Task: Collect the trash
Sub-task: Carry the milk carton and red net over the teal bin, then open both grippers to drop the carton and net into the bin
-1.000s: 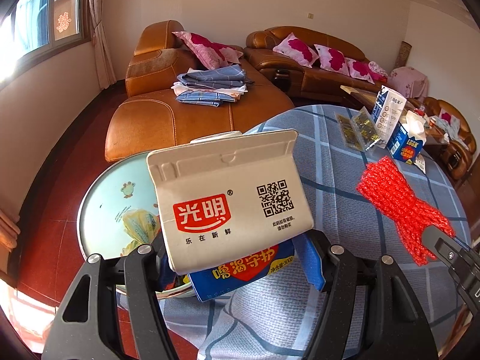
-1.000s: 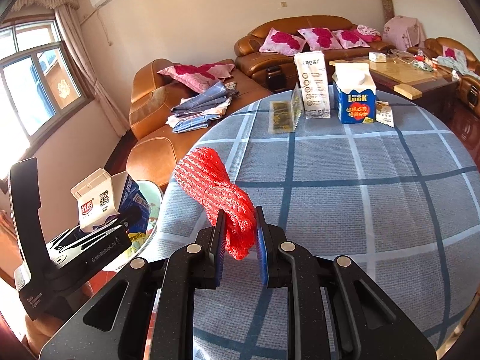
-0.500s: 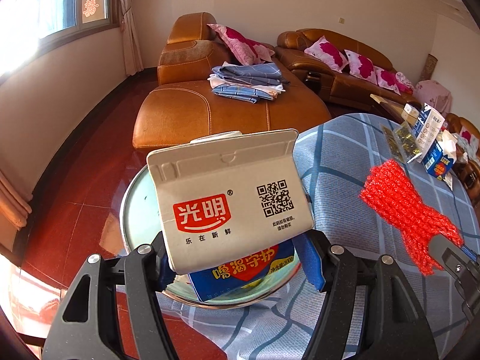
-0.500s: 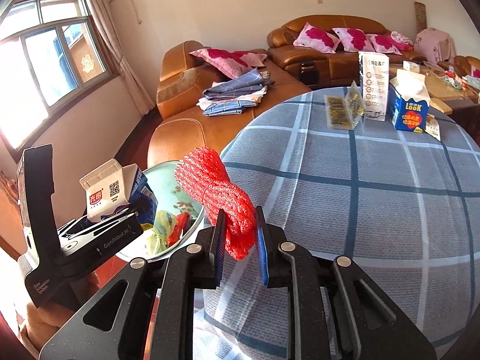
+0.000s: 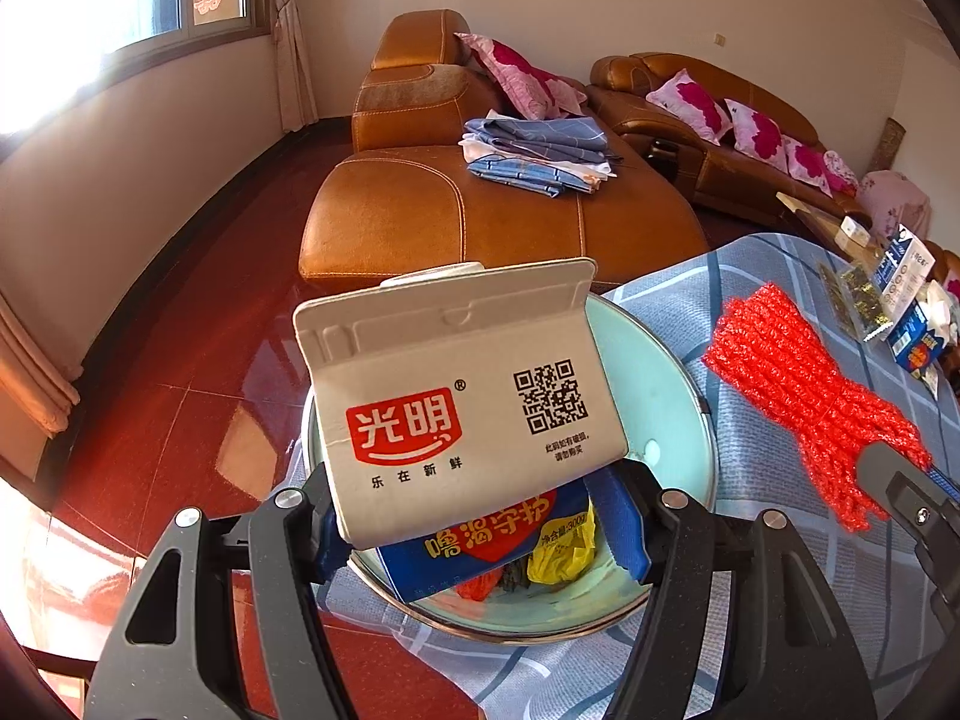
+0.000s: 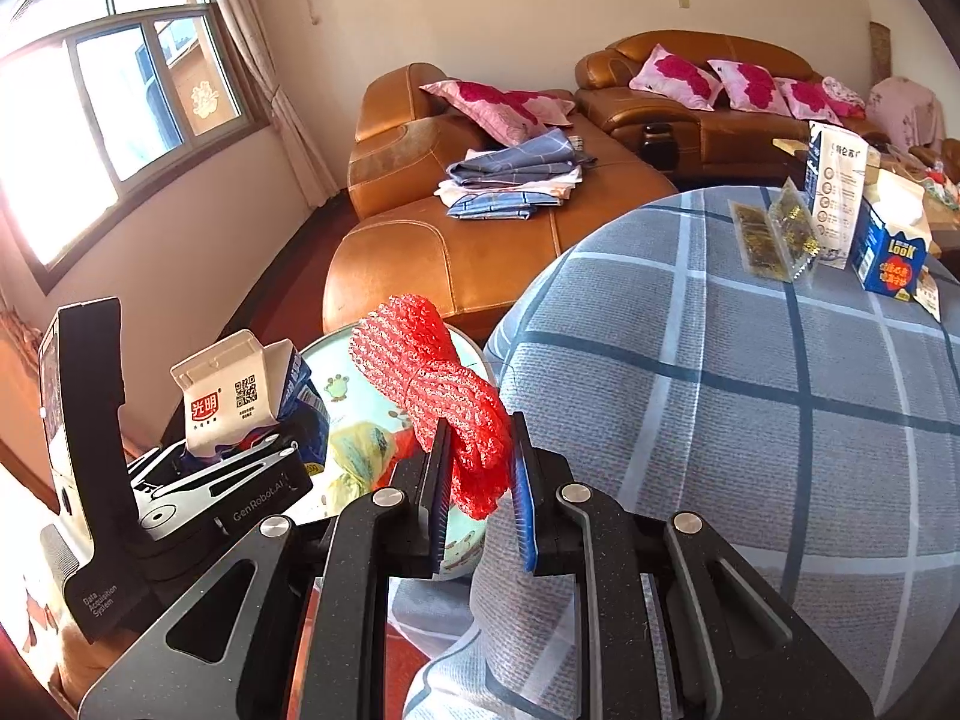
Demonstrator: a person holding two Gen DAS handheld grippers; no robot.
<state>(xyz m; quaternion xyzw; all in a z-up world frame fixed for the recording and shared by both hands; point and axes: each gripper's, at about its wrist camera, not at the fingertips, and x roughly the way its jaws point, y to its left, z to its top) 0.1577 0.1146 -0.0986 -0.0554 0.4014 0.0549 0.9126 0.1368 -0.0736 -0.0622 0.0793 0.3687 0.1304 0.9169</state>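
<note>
My left gripper [image 5: 480, 531] is shut on a white and blue milk carton [image 5: 462, 402] and holds it over the pale green bin [image 5: 654, 414] beside the table. The bin holds a yellow wrapper [image 5: 561, 555] and other scraps. My right gripper [image 6: 477, 495] is shut on a bundle of red mesh netting [image 6: 438, 387], held at the table's edge above the bin [image 6: 354, 396]. In the right wrist view the left gripper [image 6: 240, 468] with its carton [image 6: 225, 396] sits at lower left. The netting [image 5: 804, 384] shows at right in the left wrist view.
The round table [image 6: 750, 420] has a blue checked cloth. At its far side stand a blue carton [image 6: 888, 252], a tall white carton [image 6: 837, 186] and clear packets [image 6: 774, 234]. Orange leather sofas [image 5: 480, 222] with folded clothes stand behind, over a red floor [image 5: 180, 372].
Both grippers have moved left off the table toward the bin, each keeping its load. The bin now lies directly under the carton and nearer the netting.
</note>
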